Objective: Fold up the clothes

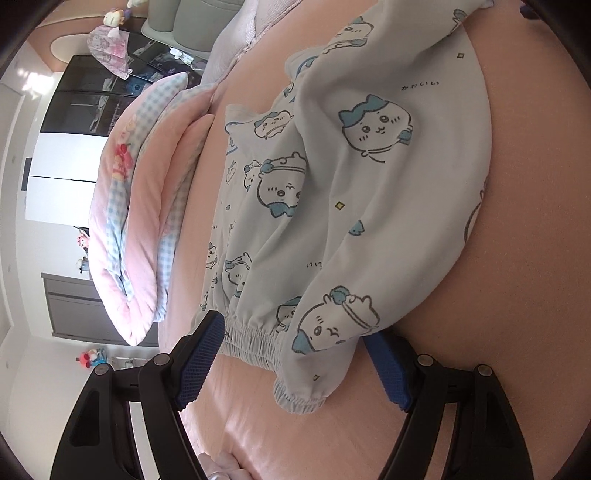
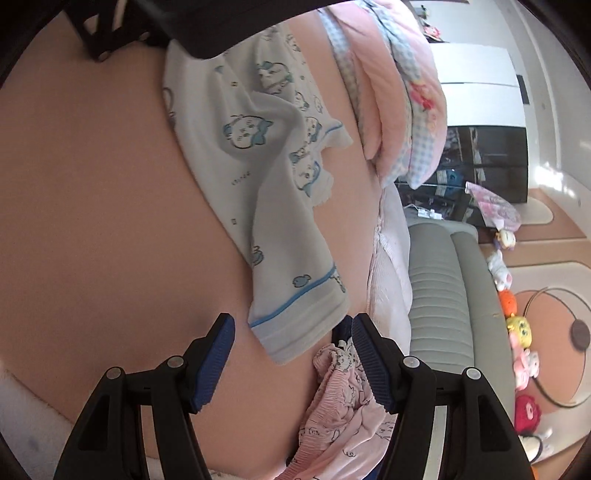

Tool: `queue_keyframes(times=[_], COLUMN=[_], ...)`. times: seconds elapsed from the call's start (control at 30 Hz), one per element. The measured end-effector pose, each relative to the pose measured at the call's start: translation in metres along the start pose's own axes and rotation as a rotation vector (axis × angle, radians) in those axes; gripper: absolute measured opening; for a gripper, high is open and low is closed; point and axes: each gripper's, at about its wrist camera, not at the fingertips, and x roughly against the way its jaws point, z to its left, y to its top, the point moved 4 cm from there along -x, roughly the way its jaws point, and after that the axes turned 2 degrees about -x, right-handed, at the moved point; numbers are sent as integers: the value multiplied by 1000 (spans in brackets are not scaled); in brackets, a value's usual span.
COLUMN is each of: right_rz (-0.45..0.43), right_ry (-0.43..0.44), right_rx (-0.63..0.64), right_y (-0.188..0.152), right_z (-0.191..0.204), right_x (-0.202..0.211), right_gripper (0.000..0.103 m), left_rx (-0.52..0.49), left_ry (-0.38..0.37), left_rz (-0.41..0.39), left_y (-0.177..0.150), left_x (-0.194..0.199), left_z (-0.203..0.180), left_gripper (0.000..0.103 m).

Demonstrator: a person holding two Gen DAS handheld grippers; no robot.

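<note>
- Left wrist view: left tongs [image 1: 295,363] wide open, holding nothing; blue pads on both sides of the gathered elastic end of the white garment [image 1: 354,177].
- White garment with blue cartoon faces spread on the pink bed [image 1: 517,258], partly folded over itself, one layer on top of another.
- Elastic cuff [image 1: 299,400] lying between the two open fingers, near the left pad, seemingly not clamped.
- Folded pink and blue checked quilt [image 1: 129,221] lying on the bed just beside the garment, on its far side.
- Dark glass cabinet [image 1: 92,99] behind the quilt; contents too blurred to tell.
- A small part of a hand [image 1: 221,467] visible at the bottom edge.
- Right wrist view: right tongs [image 2: 293,363] also wide open, gripping nothing.
- Blue-striped hem of the white garment [image 2: 295,321] hanging down between the two fingers, closer to the right one; contact cannot be told.
- Pink printed garment [image 2: 343,413] bunched on the bed below the hem, touching the right finger.
- Black frame of the other tool [image 2: 207,26] at the top, over the far end of the white garment.
- Grey sofa [image 2: 439,295] beside the bed; row of plush toys [image 2: 517,332] on the floor near it.
</note>
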Motion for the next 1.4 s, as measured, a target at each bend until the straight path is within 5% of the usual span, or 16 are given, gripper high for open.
queue_keyframes(times=[0.03, 0.1, 0.2, 0.27, 0.57, 1.13, 1.4], right_rz=[-5, -16, -36, -49, -136, -276, -262], right_ry=[-2, -8, -23, -30, -50, -49, -21], right_rx=[13, 35, 62, 77, 149, 274, 241], right_y=[0, 1, 4, 6, 24, 57, 59], right_z=[3, 7, 10, 10, 12, 38, 42], right_x=[1, 2, 2, 0, 0, 38, 36], right_gripper=[65, 65, 66, 66, 66, 72, 75], left_rx=[-5, -60, -217, -237, 42, 230, 302], left_ry=[-21, -40, 51, 68, -135, -130, -124], left_rz=[-5, -20, -45, -46, 44, 92, 74], left_y=[-1, 0, -2, -1, -11, -51, -59], left_x=[2, 8, 12, 14, 15, 34, 38], left_z=[-2, -17, -47, -51, 4, 40, 71], left_gripper=[63, 26, 2, 1, 5, 5, 5])
